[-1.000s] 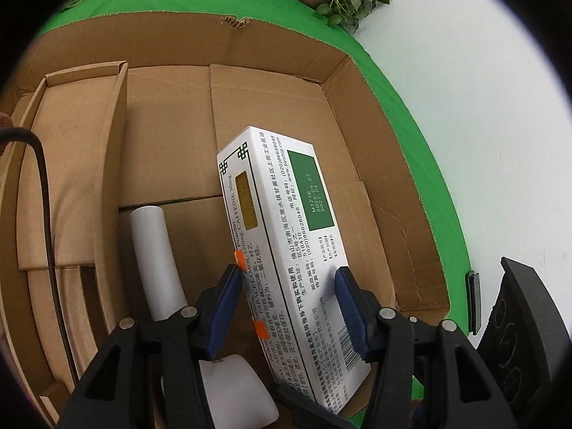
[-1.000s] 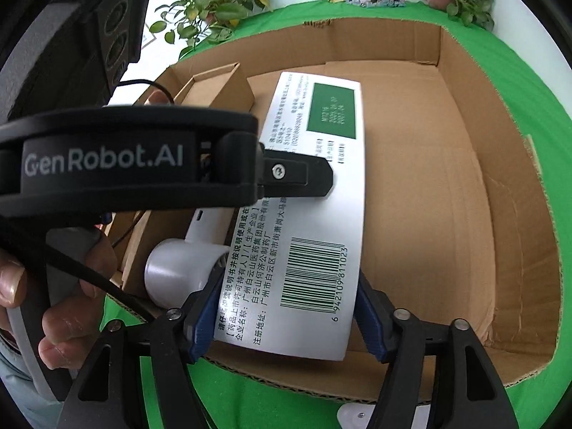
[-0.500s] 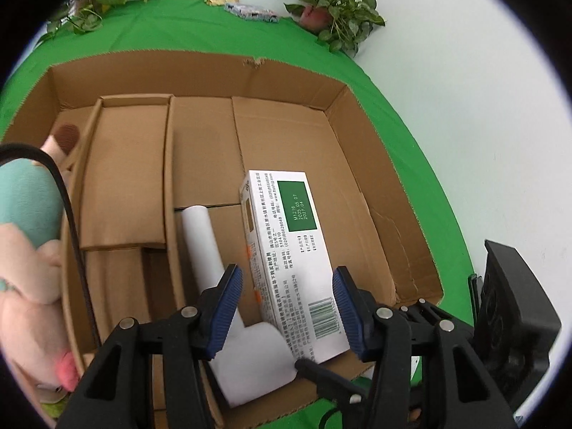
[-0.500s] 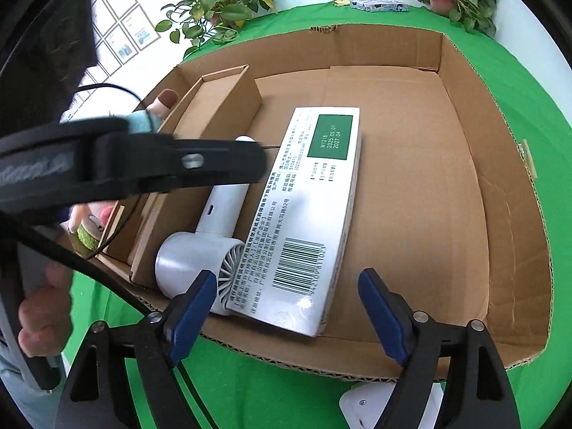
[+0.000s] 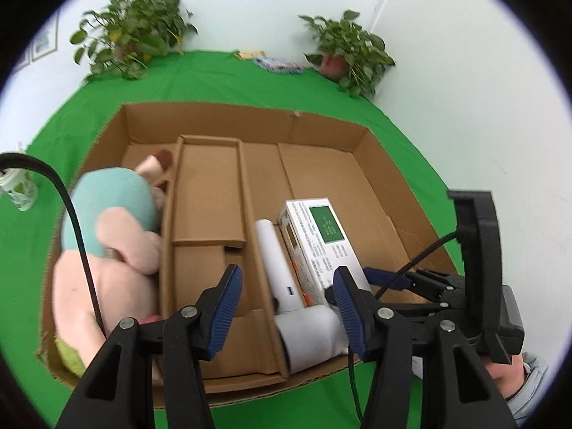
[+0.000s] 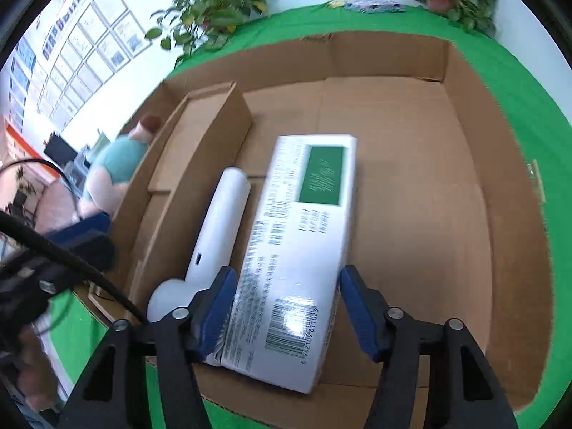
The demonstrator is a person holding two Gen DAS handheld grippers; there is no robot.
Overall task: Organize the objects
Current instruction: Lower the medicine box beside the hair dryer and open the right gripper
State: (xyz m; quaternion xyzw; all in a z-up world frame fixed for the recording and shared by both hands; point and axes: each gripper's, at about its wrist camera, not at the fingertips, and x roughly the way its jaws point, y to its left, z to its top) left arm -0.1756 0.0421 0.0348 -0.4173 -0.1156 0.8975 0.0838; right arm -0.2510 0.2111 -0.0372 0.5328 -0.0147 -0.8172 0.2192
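Grippers both tilt down over the carton (image 6: 464, 114). Left gripper (image 5: 286, 307) hangs parted, empty. Right gripper (image 6: 286, 307) is closing around the white box (image 6: 304, 236) beside the dryer (image 6: 218, 228); contact unclear.

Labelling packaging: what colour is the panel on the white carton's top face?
Dark green rectangle on the white carton; clearest in the right wrist view.

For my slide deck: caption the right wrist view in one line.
Right gripper, jaws closing around white carton beside white hair dryer inside cardboard box.
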